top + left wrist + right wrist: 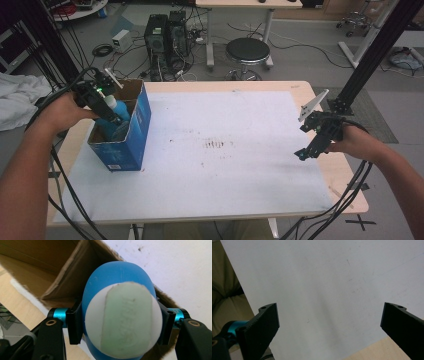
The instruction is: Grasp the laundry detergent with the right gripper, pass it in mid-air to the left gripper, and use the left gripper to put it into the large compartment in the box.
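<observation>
Blue bottle [120,315] base toward left gripper's camera, pinched by left fingers [75,323] over box [135,125], right fingers [265,322] spread.

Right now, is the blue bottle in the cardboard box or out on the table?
In the box. The blue bottle, clamped by the left tool, sits between the walls of the open blue box; whether it rests on the bottom cannot be told.

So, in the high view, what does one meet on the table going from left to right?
Left gripper holding a blue bottle → blue box → white sheet with brown stains → right gripper.
</observation>
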A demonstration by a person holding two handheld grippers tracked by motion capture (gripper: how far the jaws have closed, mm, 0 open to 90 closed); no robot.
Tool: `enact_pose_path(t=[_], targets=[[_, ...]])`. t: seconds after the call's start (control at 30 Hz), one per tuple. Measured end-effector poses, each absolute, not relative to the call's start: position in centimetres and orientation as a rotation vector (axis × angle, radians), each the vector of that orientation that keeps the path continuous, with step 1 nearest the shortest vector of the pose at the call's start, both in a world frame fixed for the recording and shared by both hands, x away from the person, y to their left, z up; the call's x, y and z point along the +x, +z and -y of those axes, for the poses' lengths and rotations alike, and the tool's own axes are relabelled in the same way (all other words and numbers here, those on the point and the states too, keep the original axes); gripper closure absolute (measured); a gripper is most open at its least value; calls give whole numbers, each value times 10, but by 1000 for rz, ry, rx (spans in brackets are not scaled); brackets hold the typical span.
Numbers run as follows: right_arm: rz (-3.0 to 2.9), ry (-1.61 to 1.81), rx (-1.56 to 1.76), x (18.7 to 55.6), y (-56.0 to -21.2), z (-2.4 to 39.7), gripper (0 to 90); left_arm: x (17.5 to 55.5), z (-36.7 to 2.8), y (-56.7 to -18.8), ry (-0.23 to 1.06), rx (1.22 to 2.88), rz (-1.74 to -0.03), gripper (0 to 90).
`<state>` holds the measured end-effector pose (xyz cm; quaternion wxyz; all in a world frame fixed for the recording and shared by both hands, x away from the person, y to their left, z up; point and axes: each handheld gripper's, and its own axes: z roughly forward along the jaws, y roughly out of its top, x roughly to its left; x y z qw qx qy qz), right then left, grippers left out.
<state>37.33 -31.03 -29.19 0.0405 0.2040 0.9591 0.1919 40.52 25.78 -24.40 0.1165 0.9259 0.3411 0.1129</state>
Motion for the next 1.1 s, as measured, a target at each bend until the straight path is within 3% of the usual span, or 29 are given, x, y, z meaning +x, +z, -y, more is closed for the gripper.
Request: enact_pose_path(t=[0.5, 0.93, 1.1], targets=[[-2948, 591, 636, 374, -299, 310, 10, 413, -261, -280, 288, 2737, -1015, 382], [-2944, 594, 636, 373, -298, 310, 10, 412, -261, -280, 312, 2724, -1023, 376], [-2943, 600, 638, 372, -298, 310, 10, 409, -266, -270, 334, 2683, -1037, 319]])
